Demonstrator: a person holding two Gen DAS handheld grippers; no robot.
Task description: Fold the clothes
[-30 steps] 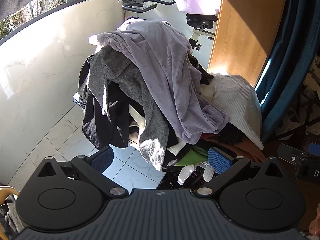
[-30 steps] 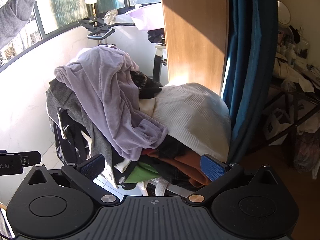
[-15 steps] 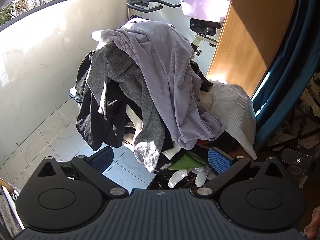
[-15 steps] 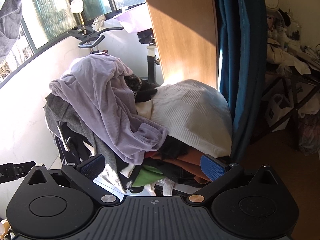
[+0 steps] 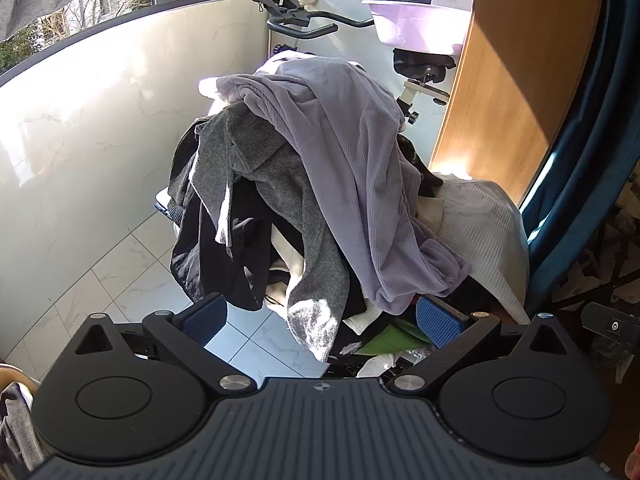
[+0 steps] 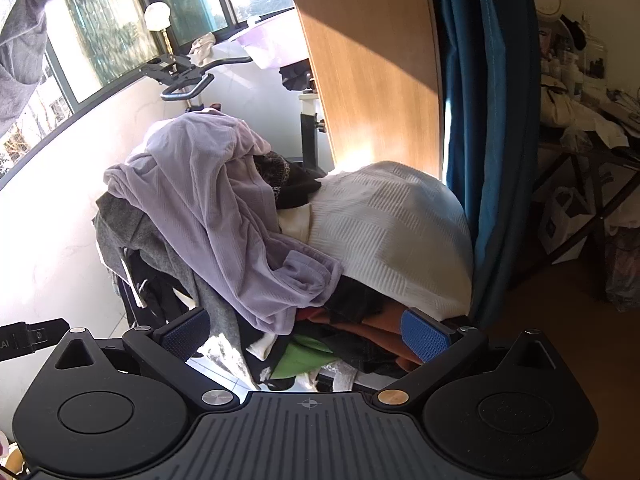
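The right gripper (image 6: 306, 330) hangs with its blue-padded fingers (image 6: 424, 340) spread wide and nothing between them, just short of a heap of clothes (image 6: 280, 248). Straight ahead of it a lilac ribbed garment (image 6: 224, 208) drapes over the top of the heap, with a grey one (image 6: 132, 232) beneath it to the left and a white textured one (image 6: 392, 236) ahead to the right (a green scrap (image 6: 304, 362) and an orange piece (image 6: 376, 328) lie lowest, nearest the fingers). Farther off stand exercise-bike handlebars (image 6: 184, 80) at the window, and a blue curtain (image 6: 488, 120) to the right.
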